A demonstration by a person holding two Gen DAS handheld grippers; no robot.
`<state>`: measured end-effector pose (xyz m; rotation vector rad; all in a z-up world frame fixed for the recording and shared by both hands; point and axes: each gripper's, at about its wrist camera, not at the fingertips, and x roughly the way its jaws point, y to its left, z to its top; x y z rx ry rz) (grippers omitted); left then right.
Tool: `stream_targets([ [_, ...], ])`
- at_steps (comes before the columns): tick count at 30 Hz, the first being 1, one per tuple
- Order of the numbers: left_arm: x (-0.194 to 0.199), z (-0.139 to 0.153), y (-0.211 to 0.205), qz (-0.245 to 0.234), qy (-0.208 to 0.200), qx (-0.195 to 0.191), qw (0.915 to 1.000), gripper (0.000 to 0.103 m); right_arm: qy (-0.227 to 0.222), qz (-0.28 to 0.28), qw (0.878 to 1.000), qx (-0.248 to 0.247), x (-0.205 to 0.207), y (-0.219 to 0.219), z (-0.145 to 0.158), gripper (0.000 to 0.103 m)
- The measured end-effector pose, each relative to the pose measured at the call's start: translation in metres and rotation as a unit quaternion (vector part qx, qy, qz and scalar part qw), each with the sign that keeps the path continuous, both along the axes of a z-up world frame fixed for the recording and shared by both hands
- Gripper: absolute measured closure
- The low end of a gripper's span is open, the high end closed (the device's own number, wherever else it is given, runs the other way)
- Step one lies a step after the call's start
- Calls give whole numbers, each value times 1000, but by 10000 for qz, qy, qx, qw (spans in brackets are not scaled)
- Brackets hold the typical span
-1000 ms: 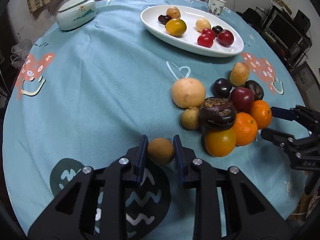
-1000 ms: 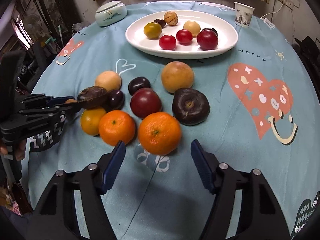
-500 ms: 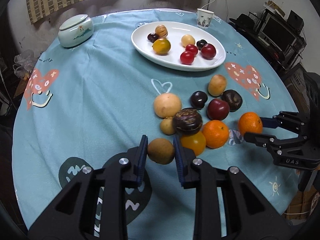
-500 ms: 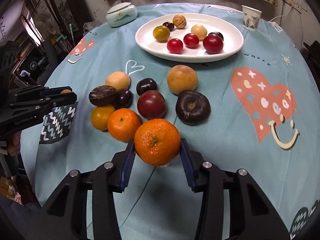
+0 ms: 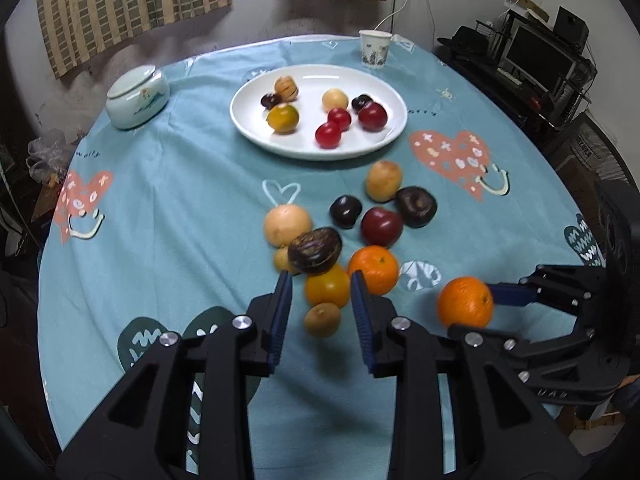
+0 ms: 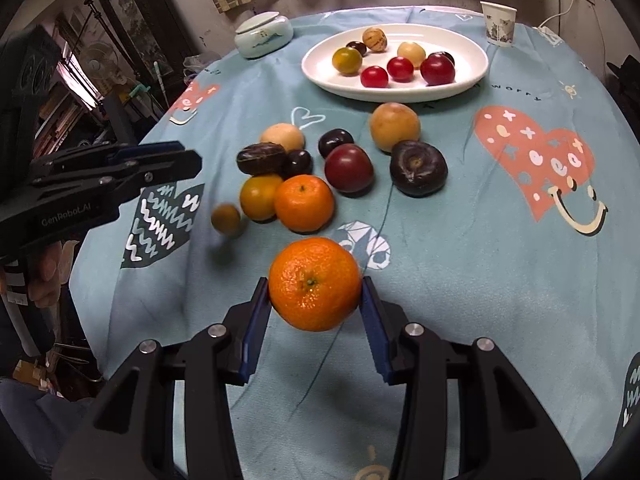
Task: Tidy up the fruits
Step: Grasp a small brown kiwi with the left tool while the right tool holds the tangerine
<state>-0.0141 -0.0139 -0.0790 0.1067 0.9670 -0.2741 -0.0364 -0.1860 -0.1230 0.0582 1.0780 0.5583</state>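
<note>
1. Carrying the orange (image 6: pixel 315 284) to the white plate (image 6: pixel 472 46) is the step in hand for the right gripper (image 6: pixel 315 300); its blue pads are clenched on the fruit's two sides, and the fruit hangs clear of the blue tablecloth (image 6: pixel 460 240).
2. Keep that squeeze even while travelling: the orange is round and smooth-skinned, so it would probably roll out if the pads slacken.
3. Pass above the loose pile of fruit that lies between the gripper and the plate, rather than through it, so nothing there is nudged.
4. Aim for the bare near part of the plate; the far part already holds several small red, yellow and dark fruits.
5. Lower until the orange rests on the plate before letting go, since a drop would likely send it rolling into the others.
6. Watch the left gripper (image 5: pixel 322 312): its jaws are opening, and the small brown fruit (image 5: pixel 322 319) sits between the pads without touching them, blurred, apparently slipping free just beside the yellow-orange fruit (image 5: pixel 327 289).
7. Re-grasp that brown fruit squarely across its middle before lifting it.
</note>
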Motion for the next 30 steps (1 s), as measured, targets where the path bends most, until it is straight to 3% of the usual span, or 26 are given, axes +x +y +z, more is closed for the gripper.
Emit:
stream_targets([
  [6, 6, 10, -12, -67, -167, 82, 9998, 70, -46, -47, 10000, 65, -2, -3, 4, 58],
  [10, 14, 15, 6, 112, -231, 17, 9997, 69, -44, -100, 9999, 111, 0, -11, 5, 58],
  [12, 16, 15, 22, 230, -220, -32, 9995, 54, -48, -124, 9999, 99, 3, -14, 5, 58],
  [13, 15, 13, 29, 279, -201, 0, 9994, 42, -37, -133, 9998, 110, 3, -15, 4, 58],
  [14, 12, 10, 33, 261, -171, 30, 9995, 41, -17, -146, 9998, 115, 5, -17, 3, 58],
  [20, -21, -36, 8, -612, 466, 354, 9964, 41, 166, -152, 9997, 126, 9, -18, -10, 58],
  [23, -23, -58, -1, -687, 798, 278, 9941, 41, 215, -120, 9996, 111, 9, -17, -13, 58],
  [28, -19, -72, -11, -775, 969, 264, 9919, 41, 234, -141, 9996, 119, 7, -19, -13, 58],
  [30, -15, -79, -12, -740, 1041, 233, 9915, 50, 250, -149, 9995, 126, 8, -19, -14, 58],
])
